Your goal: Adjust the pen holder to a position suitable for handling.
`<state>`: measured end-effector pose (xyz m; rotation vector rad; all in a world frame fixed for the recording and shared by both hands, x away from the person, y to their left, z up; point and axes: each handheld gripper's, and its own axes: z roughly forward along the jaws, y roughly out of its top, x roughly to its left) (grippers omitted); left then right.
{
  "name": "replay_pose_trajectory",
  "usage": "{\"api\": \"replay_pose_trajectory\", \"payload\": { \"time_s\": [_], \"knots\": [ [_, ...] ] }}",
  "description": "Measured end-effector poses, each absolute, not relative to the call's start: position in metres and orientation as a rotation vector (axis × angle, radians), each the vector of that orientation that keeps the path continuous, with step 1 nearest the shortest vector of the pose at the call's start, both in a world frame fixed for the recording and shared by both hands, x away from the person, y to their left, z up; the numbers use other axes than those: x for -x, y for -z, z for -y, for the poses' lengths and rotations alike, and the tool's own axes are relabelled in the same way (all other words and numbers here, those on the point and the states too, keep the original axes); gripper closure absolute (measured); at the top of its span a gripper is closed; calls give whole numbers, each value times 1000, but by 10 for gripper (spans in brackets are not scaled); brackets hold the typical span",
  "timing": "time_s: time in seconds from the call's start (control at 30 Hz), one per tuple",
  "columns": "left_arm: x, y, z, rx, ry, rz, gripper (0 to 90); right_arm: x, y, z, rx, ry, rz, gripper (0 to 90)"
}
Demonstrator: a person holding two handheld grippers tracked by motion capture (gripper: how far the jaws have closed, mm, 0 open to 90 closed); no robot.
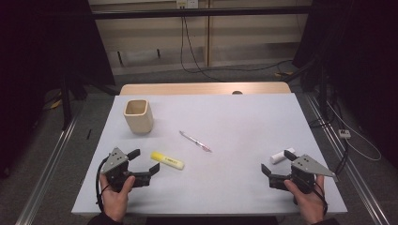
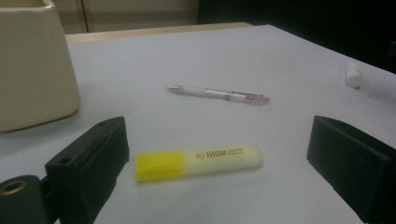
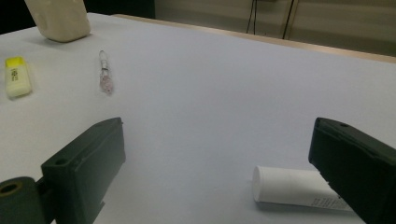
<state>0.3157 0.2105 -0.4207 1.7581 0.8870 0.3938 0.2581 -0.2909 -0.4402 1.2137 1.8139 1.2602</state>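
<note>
High view: L gripper [image 1: 143,165] sits at near-left of the table [image 1: 244,112], jaws apart, nothing between them, highlighter [image 1: 167,160] just beside its tips; R gripper [image 1: 277,174] at near-right, jaws also apart and empty, white tube [image 1: 281,155] just beyond it. Pen [image 1: 195,141] lies mid-table, cup [image 1: 138,116] stands upright far-left, looks empty inside as far as can be seen. Left gripper view: highlighter [image 2: 200,161] lies flat on the table ahead of the open jaws, closer to the left one, not touched; pen [image 2: 219,94] farther off, cup [image 2: 35,65] at upper left, tube [image 2: 353,74] far right. Right gripper view: tube [image 3: 292,189] lies flat near the right jaw, partly hidden by it, contact can't be told; highlighter [image 3: 17,77], pen [image 3: 104,70], cup [image 3: 60,17] well apart at far left. Judgement: work looks like gathering items into the cup; nothing picked up yet, all three loose on the table, so basically at the start, everything left to do.
</note>
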Motion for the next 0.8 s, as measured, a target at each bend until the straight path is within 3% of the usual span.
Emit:
{"api": "replay_pose_trajectory", "payload": {
  "time_s": [0.3,0.8],
  "knots": [
    [-319,416,-213,-1768,-412,-898,33,-258,440,291,-1217,-1269,-1819,37],
    [-338,395,-221,-1817,-407,-871,82,-259,441,291,-1219,-1267,-1833,38]
  ]
}}
